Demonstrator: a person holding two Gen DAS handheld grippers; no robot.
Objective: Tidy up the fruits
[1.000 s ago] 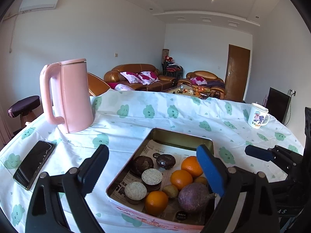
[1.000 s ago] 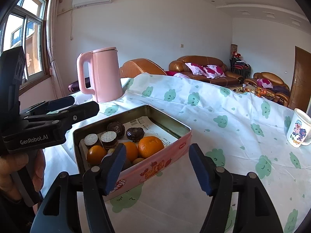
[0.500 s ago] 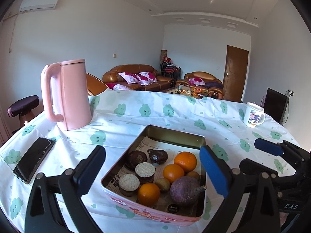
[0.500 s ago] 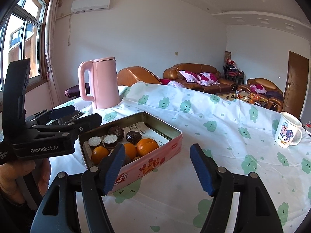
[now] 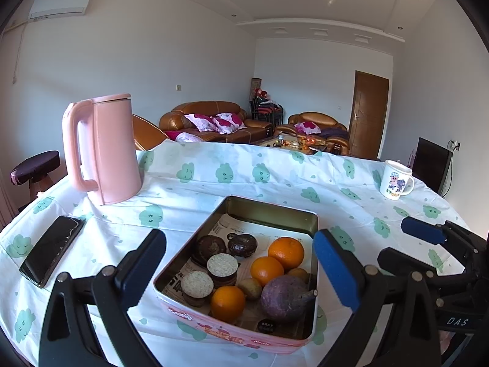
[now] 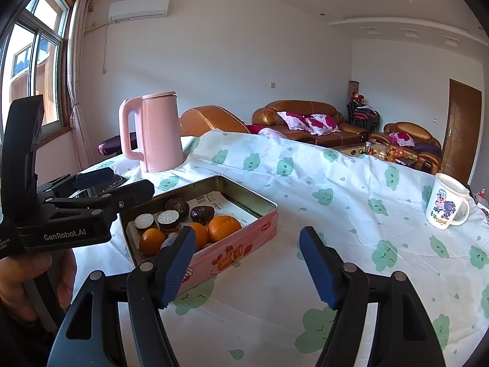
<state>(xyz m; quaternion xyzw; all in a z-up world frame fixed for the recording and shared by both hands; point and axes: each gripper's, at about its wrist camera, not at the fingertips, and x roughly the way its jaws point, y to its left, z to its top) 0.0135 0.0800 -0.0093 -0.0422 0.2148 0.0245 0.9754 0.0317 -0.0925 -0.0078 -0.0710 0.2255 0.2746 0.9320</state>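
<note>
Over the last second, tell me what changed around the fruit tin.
Both tongs, left and right, drew back from the tin and stayed open, holding nothing. The oranges, kettle, phone and mug kept their places.

A pink kettle [image 5: 102,150] stands upright on the table [image 5: 275,180], which is covered by a white cloth printed with green clouds. Its handle faces the left edge in both views. A black phone [image 5: 52,253] lies flat near the table's left edge, in front of the kettle and apart from it. A white mug [image 6: 446,206] with a cartoon print stands well apart on the far right side. Beyond the table are a brown sofa [image 5: 214,122] with pink-patterned cushions, an armchair [image 6: 409,136], a brown door [image 5: 368,114], a window [image 6: 30,61] and a wall air conditioner [image 6: 139,7].
</note>
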